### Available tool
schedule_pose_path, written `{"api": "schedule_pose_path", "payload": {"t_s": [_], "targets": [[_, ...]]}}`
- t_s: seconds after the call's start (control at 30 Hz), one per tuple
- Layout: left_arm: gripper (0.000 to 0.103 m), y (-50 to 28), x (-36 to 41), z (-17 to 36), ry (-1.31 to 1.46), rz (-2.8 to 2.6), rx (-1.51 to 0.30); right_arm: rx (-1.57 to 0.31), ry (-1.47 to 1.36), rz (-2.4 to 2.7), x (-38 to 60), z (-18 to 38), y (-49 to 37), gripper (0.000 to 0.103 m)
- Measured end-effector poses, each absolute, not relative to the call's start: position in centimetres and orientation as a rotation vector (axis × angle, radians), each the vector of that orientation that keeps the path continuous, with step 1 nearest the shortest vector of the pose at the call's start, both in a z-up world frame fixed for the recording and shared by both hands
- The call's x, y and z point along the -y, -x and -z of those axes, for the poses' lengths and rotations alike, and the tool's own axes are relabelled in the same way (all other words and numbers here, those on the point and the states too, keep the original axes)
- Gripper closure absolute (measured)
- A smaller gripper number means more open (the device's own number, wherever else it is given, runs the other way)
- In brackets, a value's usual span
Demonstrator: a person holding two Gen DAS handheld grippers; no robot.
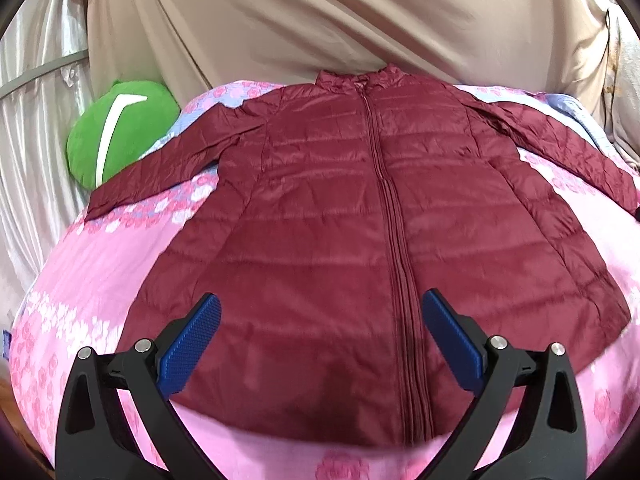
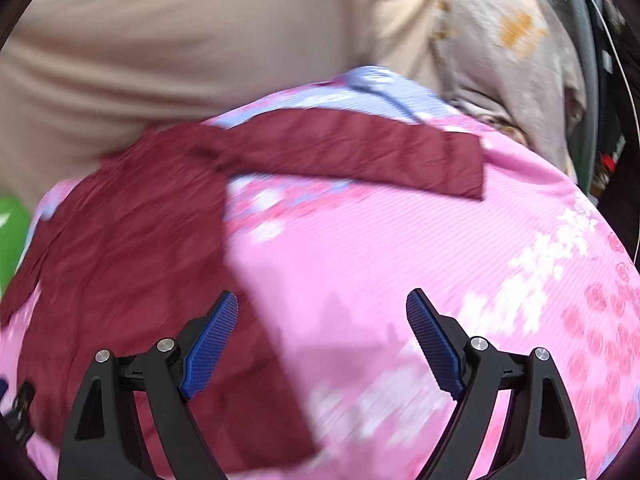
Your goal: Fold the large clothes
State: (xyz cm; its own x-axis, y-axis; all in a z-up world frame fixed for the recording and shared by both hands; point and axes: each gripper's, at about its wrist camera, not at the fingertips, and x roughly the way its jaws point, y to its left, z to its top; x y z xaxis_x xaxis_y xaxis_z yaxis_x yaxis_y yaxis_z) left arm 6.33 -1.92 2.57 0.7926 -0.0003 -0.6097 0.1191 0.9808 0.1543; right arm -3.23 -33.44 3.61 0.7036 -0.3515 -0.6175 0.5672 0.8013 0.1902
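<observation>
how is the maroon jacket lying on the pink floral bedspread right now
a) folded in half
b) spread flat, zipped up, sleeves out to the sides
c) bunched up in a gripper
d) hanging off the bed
b: the maroon jacket lies flat, zipper closed, both sleeves spread on the bedspread, with both grippers open above it.

Left wrist view: set above the hem of the maroon jacket (image 1: 340, 216), facing along it toward the collar and the beige drape (image 1: 320, 12), whole garment in frame. Right wrist view: set lower and nearer, off the jacket's side, facing its spread sleeve (image 2: 360, 152); blurred. Shared: jacket, pink floral bedspread (image 2: 400, 260), beige drape, green cushion (image 1: 120, 128).
</observation>
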Motion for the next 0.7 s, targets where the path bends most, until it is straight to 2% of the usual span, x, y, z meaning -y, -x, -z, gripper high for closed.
{"api": "schedule_pose_path", "payload": {"t_s": [0.27, 0.47, 0.53, 0.63, 0.67, 0.7], "targets": [[0.005, -11.2, 2.3, -2.6, -0.200, 0.044, -0.655, -0.536, -0.599, 0.728, 48.9, -2.3, 1.5, 0.018], [0.005, -14.7, 2.5, -2.5, -0.187, 0.022, -0.676, -0.587, -0.627, 0.827, 55.7, -0.1, -0.8, 0.020], [0.005, -15.7, 2.5, -2.4, -0.179, 0.025, -0.698, -0.600, -0.637, 0.815, 56.8, 0.4, -1.6, 0.029], [0.005, -17.1, 2.2, -1.9, -0.176, 0.040, -0.724, -0.629, -0.696, 0.777, 58.0, 1.1, -3.2, 0.074], [0.005, -17.3, 2.0, -1.8, -0.176, 0.044, -0.728, -0.623, -0.715, 0.773, 58.3, 1.1, -3.8, 0.082], [0.005, -17.6, 1.9, -1.7, -0.177, 0.049, -0.729, -0.613, -0.724, 0.770, 58.4, 1.0, -4.2, 0.096]]}}
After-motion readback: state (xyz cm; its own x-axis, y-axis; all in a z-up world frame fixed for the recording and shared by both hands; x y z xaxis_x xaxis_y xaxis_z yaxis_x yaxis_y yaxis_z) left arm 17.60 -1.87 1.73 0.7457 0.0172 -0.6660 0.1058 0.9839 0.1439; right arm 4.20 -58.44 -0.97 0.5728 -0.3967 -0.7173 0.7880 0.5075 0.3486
